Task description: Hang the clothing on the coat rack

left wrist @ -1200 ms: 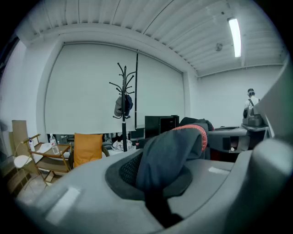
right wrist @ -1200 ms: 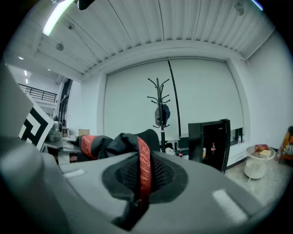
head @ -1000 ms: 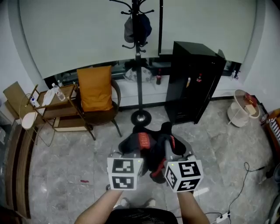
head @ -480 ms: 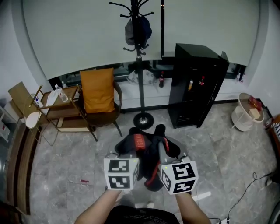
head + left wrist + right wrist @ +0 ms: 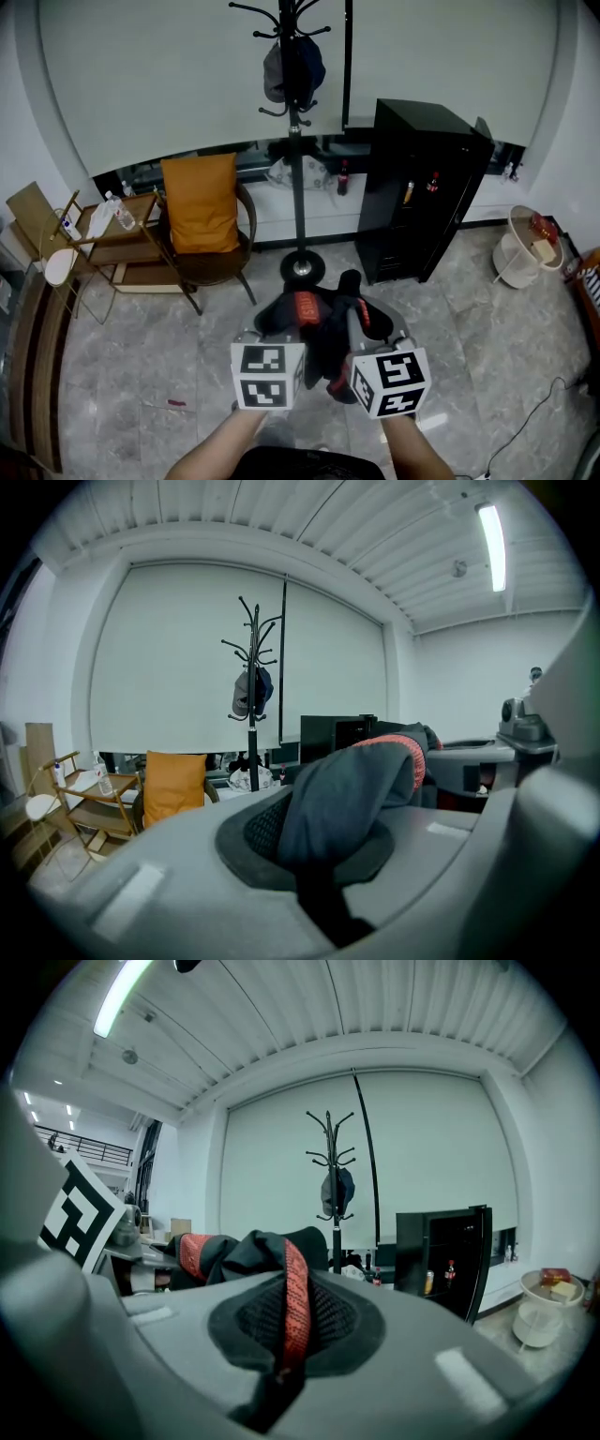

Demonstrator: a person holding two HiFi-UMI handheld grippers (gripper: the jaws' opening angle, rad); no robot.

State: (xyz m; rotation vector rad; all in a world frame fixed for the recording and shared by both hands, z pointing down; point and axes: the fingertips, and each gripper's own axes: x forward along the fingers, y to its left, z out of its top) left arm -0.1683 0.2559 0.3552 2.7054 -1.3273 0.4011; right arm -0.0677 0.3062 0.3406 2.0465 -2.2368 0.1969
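Grey marbled floor point(image 5: 122, 366), pale blind across the back wall point(image 5: 141, 84), low window strip under it. Coat rack point(image 5: 296, 150) stands at the back centre w/ its round base on the floor and a dark cap point(image 5: 291, 67) hung high on its hooks. Left of it is a chair point(image 5: 246, 208) w/ an orange cushion point(image 5: 199, 202), then a wooden shelf point(image 5: 112, 246) w/ a bottle point(image 5: 119, 213) on top. To the right is a black cabinet point(image 5: 417, 187), door open, bottles inside. A white basket point(image 5: 525, 253) far right holds a few bits, can't tell what. The clothing point(image 5: 314, 319), dark w/ red bands, hangs bunched between both tools in front of the person, well short of the rack. Left gripper point(image 5: 278, 330): jaws pinched on a dark grey fold. Right gripper point(image 5: 372, 330): jaws pinched on a red strip of the same piece. Open floor runs from the person to the rack base, w/ the chair and cabinet flanking it. There's a cable point(image 5: 525, 422) on the floor lower right and a small red scrap point(image 5: 175, 403) lower left.
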